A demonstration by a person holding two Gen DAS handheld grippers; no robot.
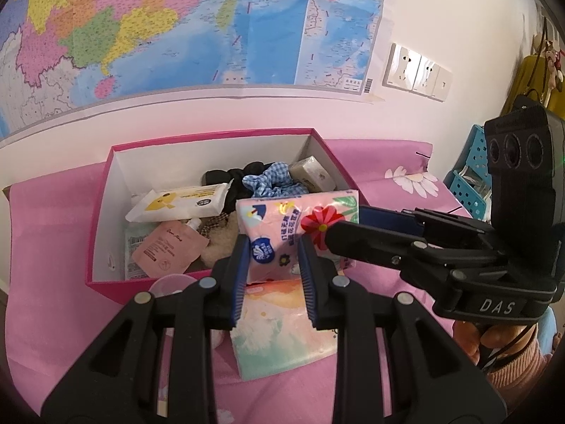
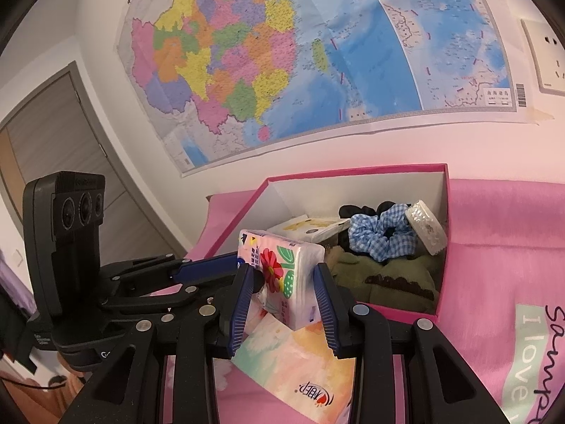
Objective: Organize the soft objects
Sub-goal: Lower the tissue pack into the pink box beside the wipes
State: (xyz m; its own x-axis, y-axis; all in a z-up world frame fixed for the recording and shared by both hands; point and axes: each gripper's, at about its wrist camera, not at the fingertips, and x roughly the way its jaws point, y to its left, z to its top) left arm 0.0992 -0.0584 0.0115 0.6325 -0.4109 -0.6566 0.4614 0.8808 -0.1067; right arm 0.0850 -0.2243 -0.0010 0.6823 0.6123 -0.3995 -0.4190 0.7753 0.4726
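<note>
A pink tissue pack printed with a red flower hangs just over the front wall of the magenta box. My left gripper is shut on its near end. My right gripper comes in from the right and is shut on the same tissue pack, as the right wrist view shows between its blue pads. The left gripper reaches in from the left there. Inside the box lie a white wipes pack, a pink pouch, a blue gingham scrunchie and black scrunchies.
A second, pastel tissue pack lies flat on the pink cloth under the grippers. A wrapped bar leans in the box's far right corner. A blue basket stands at the right. A map and sockets are on the wall behind.
</note>
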